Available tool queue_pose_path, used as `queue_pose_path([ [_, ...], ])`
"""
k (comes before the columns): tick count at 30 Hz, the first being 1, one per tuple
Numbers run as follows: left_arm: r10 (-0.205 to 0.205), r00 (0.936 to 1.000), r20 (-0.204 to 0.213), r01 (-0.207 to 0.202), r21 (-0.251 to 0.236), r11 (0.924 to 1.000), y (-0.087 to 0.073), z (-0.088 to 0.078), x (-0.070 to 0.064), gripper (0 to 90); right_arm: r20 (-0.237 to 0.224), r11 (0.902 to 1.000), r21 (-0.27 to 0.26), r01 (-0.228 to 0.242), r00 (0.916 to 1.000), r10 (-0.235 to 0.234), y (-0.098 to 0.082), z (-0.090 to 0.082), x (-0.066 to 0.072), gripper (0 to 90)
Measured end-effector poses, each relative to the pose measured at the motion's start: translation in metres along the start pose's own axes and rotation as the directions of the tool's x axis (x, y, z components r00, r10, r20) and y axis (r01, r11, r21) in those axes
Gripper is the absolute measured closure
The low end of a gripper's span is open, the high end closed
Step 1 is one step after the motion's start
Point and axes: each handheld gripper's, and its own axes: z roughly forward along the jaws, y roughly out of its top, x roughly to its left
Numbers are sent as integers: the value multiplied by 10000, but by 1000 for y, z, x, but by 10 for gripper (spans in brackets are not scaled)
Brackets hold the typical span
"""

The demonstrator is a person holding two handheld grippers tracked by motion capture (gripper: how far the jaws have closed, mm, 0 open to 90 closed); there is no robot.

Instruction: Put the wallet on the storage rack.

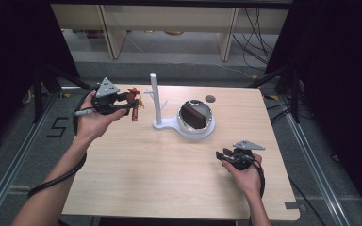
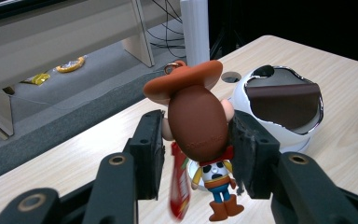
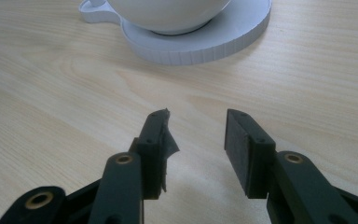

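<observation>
Brown-hatted cowboy figurine [image 2: 199, 126] pinched by the head between the two pads of the left gripper [image 1: 122, 104], body and boots dangling free below, red tag [image 2: 179, 189] hanging beside it. Held above the light wooden table [image 1: 169, 179] at about ten o'clock from the table's middle in the high view, just left of the white post [image 1: 156, 96]. Small ring [image 2: 171, 68] visible on top of the hat.

White post rising from a flat white base [image 1: 169, 124] near twelve o'clock, joined to a round dish carrying a white bowl [image 1: 196, 117] with a dark brown piece [image 1: 194, 115] inside. Small round hole [image 1: 210, 99] in the tabletop at one o'clock of the bowl.

Right gripper [image 1: 222, 156] low over the table at four o'clock, well apart from the stand, pointing toward it. Jaws parted, nothing between the pads, bare wood showing through the gap; torn padding on one pad in the right gripper view.
</observation>
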Motion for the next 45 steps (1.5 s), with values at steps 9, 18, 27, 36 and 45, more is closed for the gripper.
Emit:
queue_pose_path([
  [9,72,10000,19,-72,-1,10000,6,3,0,566,76,9994,33,347,9994,-347,0,1,-2,601],
  [18,184,9998,26,-184,-10,9998,11,9,-4,566,10,9998,218,21,10000,-22,-1,0,-1,599],
  [27,423,9988,245,-422,-32,9991,12,14,-15,566,-97,10000,50,26,9999,-26,-2,3,-2,598],
  [36,662,9966,485,-670,145,9976,2,14,-26,565,-116,9999,117,-73,9999,74,-2,3,-2,594],
  [45,930,9938,615,-961,502,9941,-11,14,-32,565,150,9994,129,336,9993,-338,-2,1,-4,593],
])
